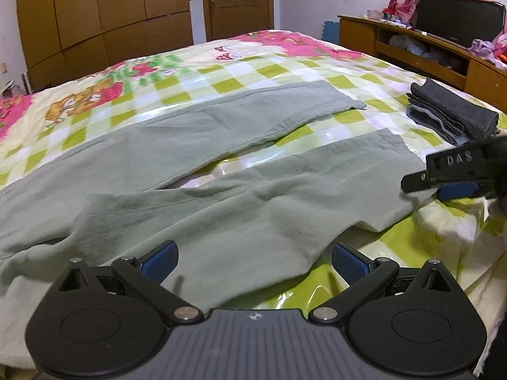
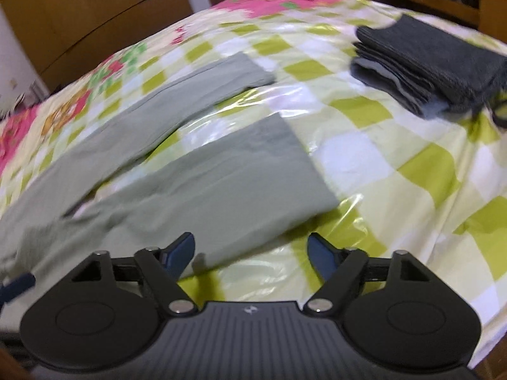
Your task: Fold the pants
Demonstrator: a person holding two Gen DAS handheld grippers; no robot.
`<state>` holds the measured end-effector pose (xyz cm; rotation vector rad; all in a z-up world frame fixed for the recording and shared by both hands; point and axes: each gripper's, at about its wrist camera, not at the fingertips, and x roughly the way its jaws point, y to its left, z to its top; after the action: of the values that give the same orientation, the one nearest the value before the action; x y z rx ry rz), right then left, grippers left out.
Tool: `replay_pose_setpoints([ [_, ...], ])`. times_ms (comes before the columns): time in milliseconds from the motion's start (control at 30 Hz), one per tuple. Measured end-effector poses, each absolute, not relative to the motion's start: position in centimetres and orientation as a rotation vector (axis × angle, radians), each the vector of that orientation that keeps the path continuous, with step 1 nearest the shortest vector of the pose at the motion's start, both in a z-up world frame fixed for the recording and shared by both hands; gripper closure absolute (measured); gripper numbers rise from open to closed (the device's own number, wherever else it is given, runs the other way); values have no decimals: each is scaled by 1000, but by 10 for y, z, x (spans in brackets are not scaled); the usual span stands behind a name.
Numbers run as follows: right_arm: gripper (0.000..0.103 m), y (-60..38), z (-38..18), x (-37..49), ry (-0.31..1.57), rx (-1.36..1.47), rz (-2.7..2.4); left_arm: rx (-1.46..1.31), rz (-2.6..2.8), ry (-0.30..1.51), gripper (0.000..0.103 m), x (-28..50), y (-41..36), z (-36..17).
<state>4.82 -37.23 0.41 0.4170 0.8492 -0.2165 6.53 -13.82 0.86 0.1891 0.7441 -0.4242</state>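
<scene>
Green pants [image 1: 196, 171] lie spread across the centre of the checked bed cover [image 1: 240, 72], both legs reaching toward the upper right of frame. Left gripper [image 1: 253, 264] stands at lower centre, jaws wide apart, holding nothing. Right gripper [image 2: 252, 253] likewise: jaws apart, empty. Folded grey cloths [image 2: 434, 63] sit upper right.

Both views are evenly lit by soft indoor light. Glare is seen on the glossy bed cover [image 1: 240, 171] between the legs of the pants [image 1: 196, 133]. Straight lines are bowed toward the edges, and dark vignetting is seen in the left-wrist corners. The right-wrist view is smeared by motion blur; the left-wrist view is sharper.
</scene>
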Motion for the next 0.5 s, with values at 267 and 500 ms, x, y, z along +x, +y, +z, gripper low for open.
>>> replay_pose_setpoints([
  [267, 101, -423, -4, 56, 814, 638, -275, 188, -464, 776, 0, 72, -151, 0],
  [500, 97, -447, 8, 54, 843, 485, -353, 203, -497, 781, 0, 62, -148, -5],
])
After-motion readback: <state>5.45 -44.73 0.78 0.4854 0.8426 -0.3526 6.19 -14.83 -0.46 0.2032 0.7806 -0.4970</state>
